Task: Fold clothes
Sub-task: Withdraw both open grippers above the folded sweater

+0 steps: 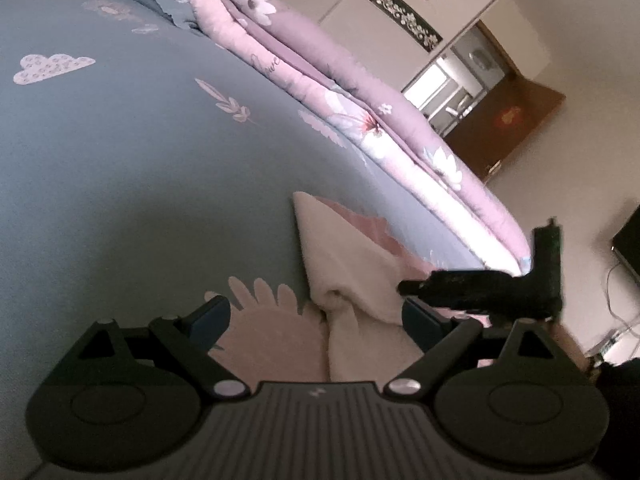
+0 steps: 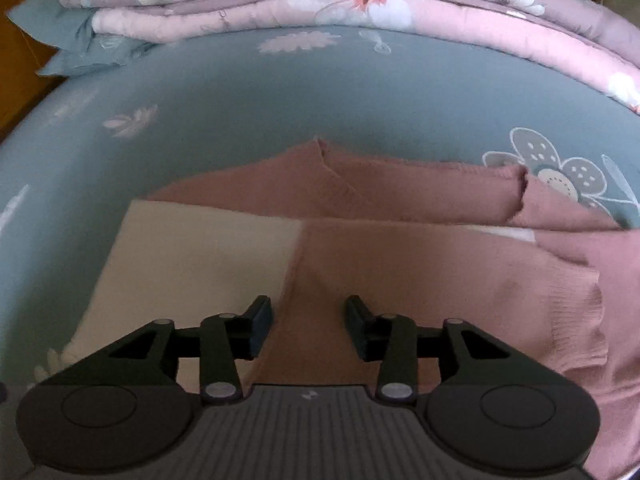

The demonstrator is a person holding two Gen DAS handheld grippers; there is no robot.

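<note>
1. Lying on the blue-grey bedsheet: pink-and-cream garment, partly folded.
2. Right gripper: jaws half apart above the garment, gripping nothing.
3. Left gripper: jaws wide, cream fabric between, unpinched.

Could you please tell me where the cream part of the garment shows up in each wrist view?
Left wrist: cream part low centre, running between the open left gripper.
Right wrist: cream part lower left, beside the pink cloth.
Shared landmark: folded floral quilt.
</note>
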